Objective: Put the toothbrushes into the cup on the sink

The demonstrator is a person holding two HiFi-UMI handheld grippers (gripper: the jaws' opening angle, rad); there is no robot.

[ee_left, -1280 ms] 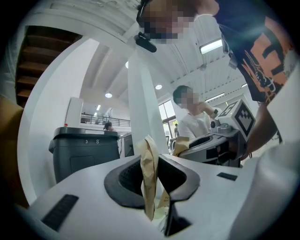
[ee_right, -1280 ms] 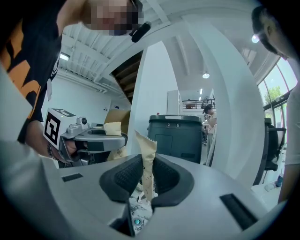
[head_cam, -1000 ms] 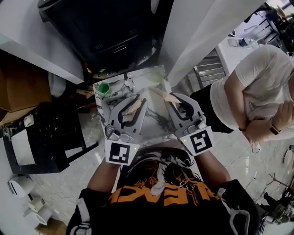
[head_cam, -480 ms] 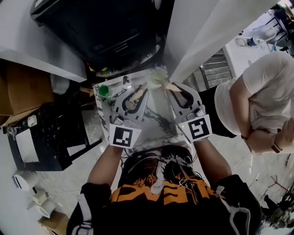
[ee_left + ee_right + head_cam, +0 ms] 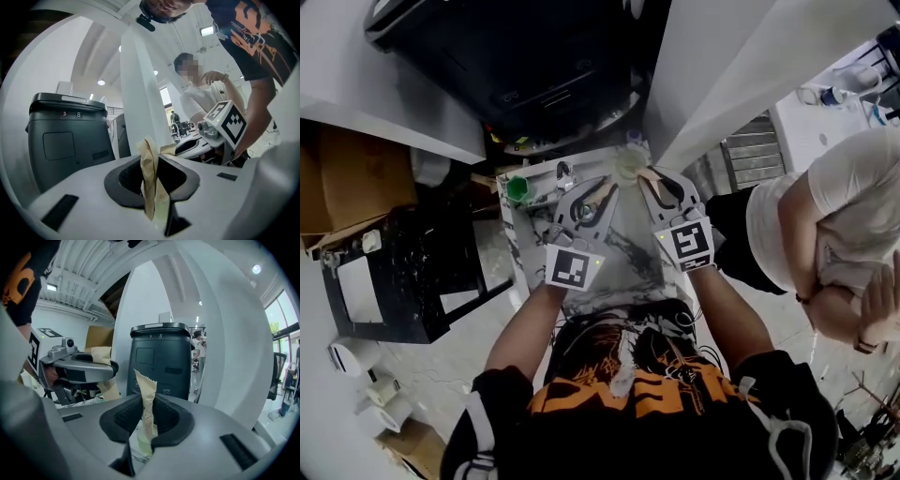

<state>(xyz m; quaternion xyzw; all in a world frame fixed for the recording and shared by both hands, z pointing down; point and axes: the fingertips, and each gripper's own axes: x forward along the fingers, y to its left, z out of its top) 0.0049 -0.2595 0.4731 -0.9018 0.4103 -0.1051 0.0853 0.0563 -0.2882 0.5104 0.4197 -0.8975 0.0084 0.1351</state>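
In the head view both grippers reach over the marble sink top (image 5: pixel 630 267). My left gripper (image 5: pixel 606 188) is shut on a toothbrush in a tan paper wrapper (image 5: pixel 151 180), which stands upright between the pads. My right gripper (image 5: pixel 648 176) is shut on a second paper-wrapped toothbrush (image 5: pixel 146 397). Just past both sets of fingertips stands a pale translucent cup (image 5: pixel 628 165). In the right gripper view that cup (image 5: pixel 142 444) sits directly under the wrapper's lower end. The left gripper (image 5: pixel 80 369) is close on the left there.
A small green cup (image 5: pixel 518 188) and a chrome fitting (image 5: pixel 565 174) stand at the sink top's far left. Behind are a black bin (image 5: pixel 553 66) and a white pillar (image 5: pixel 731 66). A black rack (image 5: pixel 403 272) stands at left, and a person in a white shirt (image 5: pixel 834 225) at right.
Both grippers have moved away from the body toward the pale cup, still holding their wrapped toothbrushes, and their tips have come closer together.
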